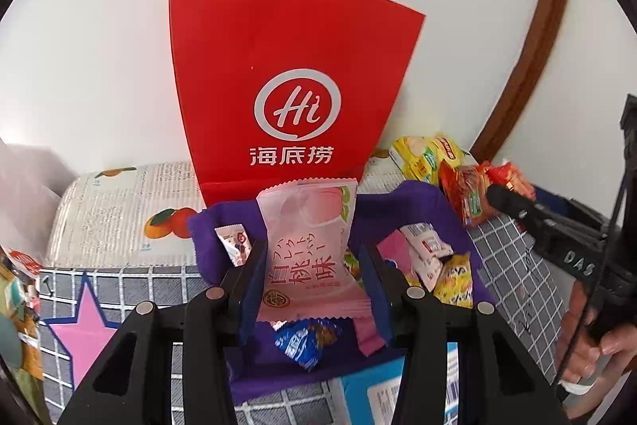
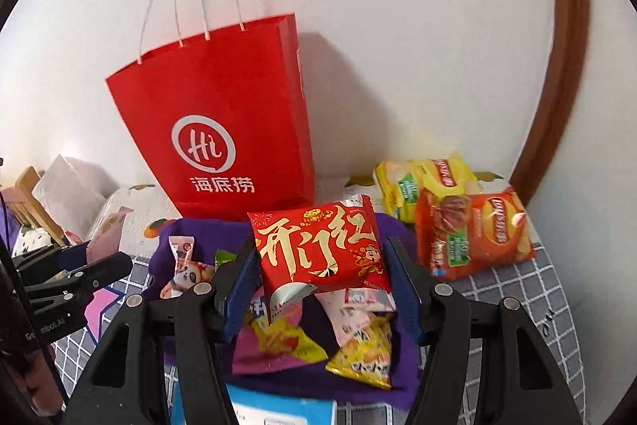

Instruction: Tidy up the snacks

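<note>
Two grippers are ours, and each one holds a snack. Our left gripper (image 1: 310, 265) has its fingers (image 1: 249, 285) pinching a pink peach snack pack (image 1: 308, 249), which stands upright between them. Our right gripper (image 2: 318, 281) has its fingers (image 2: 239, 289) pinching a red snack pack with gold letters (image 2: 322, 249), held up a bit tilted.

Under both packs we see a purple cloth (image 1: 398, 202) with many small snacks on it. We see a blue wrapped candy (image 1: 304, 341), a small white packet (image 1: 426, 245) and a yellow packet (image 1: 456, 279) there. From the right side we also see a yellow snack bag (image 2: 364, 357) and a small white and red packet (image 2: 181, 249) on the same cloth.

Behind the cloth a big red paper bag (image 1: 286, 74) with white string handles stands upright by the white wall. To the right of it lie a yellow chip bag (image 2: 426, 182) and an orange chip bag (image 2: 473, 230), touching each other.

All of this sits on a table (image 1: 111, 289) with a gray checked cover. A pink star (image 1: 85, 329) shows on the cover at the left. A blue box (image 1: 370, 397) lies close to us, just under the cloth's near edge.
</note>
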